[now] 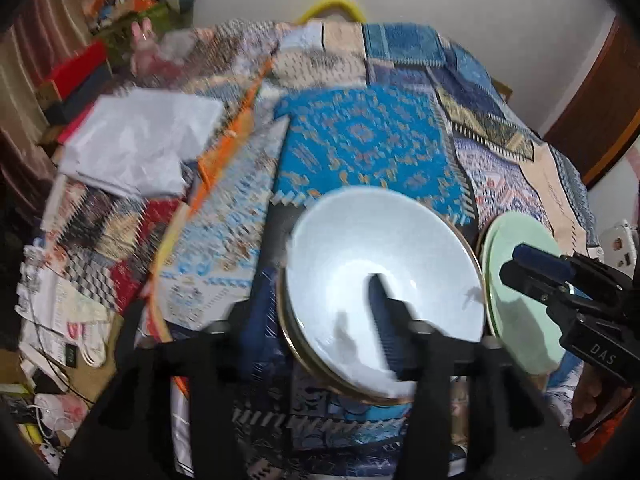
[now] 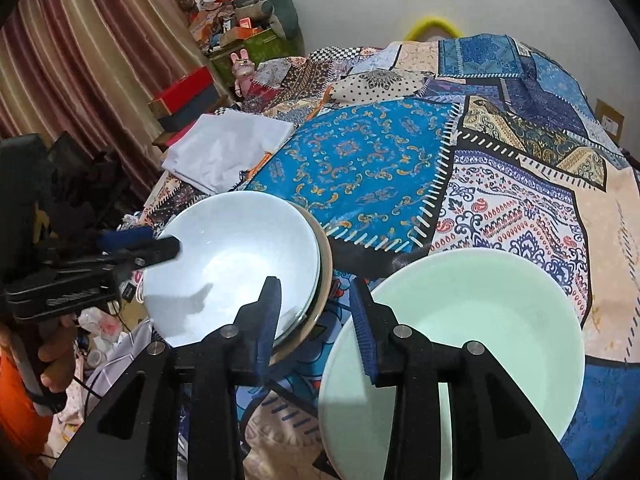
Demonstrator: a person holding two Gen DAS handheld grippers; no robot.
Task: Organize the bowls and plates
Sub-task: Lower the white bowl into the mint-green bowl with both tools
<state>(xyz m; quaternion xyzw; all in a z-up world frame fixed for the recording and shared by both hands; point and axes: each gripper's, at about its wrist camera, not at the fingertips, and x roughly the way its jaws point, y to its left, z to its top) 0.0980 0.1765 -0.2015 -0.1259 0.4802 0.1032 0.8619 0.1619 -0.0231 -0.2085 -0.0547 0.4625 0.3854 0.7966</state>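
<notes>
Here, on a bed covered by a blue-and-cream patchwork quilt, two stacks of dishes sit side by side near its front edge. The pale blue ceramic bowl rests nested on a shallow tan gold-rimmed dish; just to its right lies the mint-green round bowl, itself atop a second green dish whose rim shows underneath.

The left gripper straddles the near rim of the pale blue bowl, one finger inside the basin and the other outside, jaws partly open and pads not visibly pressing. The right gripper stands over the gap between the two stacks, its right finger over the left rim of the mint-green bowl, its jaws a little apart and nothing pinched.

A folded white cloth lies farther back on the left, by red boxes and striped curtains.
</notes>
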